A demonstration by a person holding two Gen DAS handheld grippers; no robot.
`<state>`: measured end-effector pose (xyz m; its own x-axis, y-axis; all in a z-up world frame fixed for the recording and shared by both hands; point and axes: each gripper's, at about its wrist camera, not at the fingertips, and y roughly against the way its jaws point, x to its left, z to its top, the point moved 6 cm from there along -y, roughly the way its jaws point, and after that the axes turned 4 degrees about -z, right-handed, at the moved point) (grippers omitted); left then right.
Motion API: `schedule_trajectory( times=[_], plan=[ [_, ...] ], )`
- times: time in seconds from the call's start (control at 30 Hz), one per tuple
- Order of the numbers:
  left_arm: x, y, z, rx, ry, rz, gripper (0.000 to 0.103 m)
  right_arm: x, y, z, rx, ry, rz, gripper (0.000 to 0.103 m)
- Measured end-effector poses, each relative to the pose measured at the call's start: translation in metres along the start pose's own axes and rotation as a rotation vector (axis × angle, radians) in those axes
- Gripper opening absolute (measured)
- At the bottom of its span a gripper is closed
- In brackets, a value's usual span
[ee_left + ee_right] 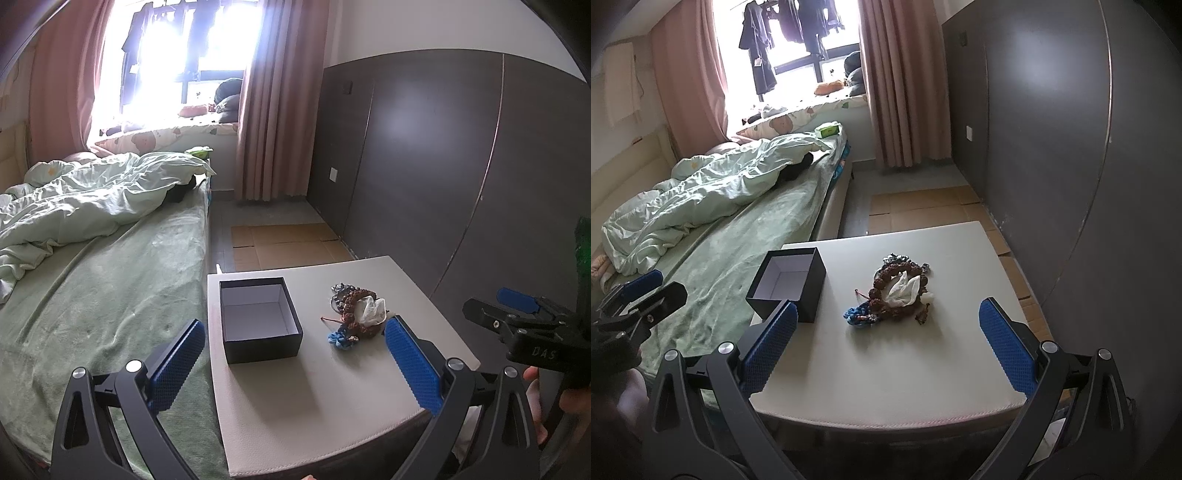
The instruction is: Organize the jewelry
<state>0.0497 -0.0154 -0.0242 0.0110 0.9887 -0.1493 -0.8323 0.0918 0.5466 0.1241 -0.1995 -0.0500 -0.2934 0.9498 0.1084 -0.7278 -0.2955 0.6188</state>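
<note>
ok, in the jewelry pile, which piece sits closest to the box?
The blue knotted cord piece, at the pile's box-side end; the brown bead bracelet and dark beads lie farther from the box.

I'm seeing bare table (923,369) nearest me; the box (786,286) is blocking left, the beads (894,291) centre.

left gripper (291,365): jaws spread wide, holding nothing
right gripper (886,347): jaws spread wide, holding nothing

Box (260,320) left of jewelry (356,312)
</note>
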Motion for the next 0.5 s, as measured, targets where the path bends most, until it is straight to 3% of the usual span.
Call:
schedule_trajectory(
  times=[0.5],
  plan=[
    [-0.004, -0.014, 0.005, 0.010, 0.024, -0.002, 0.095, -0.003, -0.009, 0.008, -0.012, -0.068, -0.021, 0.098]
  ],
)
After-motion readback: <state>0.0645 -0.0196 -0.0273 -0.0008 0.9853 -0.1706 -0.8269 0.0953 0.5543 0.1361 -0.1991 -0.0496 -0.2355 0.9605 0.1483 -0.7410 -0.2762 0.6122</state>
